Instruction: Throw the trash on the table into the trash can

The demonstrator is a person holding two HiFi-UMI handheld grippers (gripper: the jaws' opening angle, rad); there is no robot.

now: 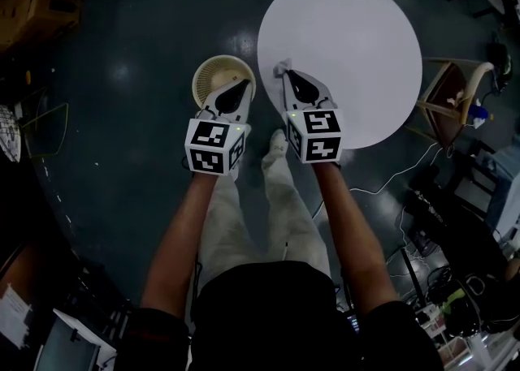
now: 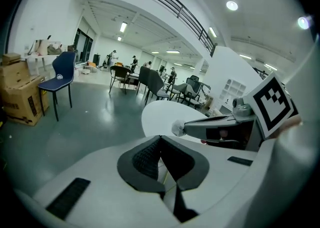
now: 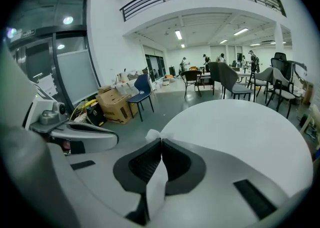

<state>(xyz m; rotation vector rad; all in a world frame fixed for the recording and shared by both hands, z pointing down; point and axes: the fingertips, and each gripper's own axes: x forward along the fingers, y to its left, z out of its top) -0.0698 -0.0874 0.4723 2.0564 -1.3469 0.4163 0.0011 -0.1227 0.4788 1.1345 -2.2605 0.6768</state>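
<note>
White tissue [image 3: 157, 187] is pinched in the right gripper [image 3: 161, 143], at the table [image 1: 357, 45] edge, mid-frame in the head view. The left gripper [image 2: 160, 138] is clenched on nothing beside the bin [image 1: 210, 77]. This looks like the carrying step; next, bring the tissue left over the bin and release.

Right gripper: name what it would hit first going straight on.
Most likely the white round table, near its edge; the right gripper, shut on a tissue, hangs over it. Depth is unclear.
</note>
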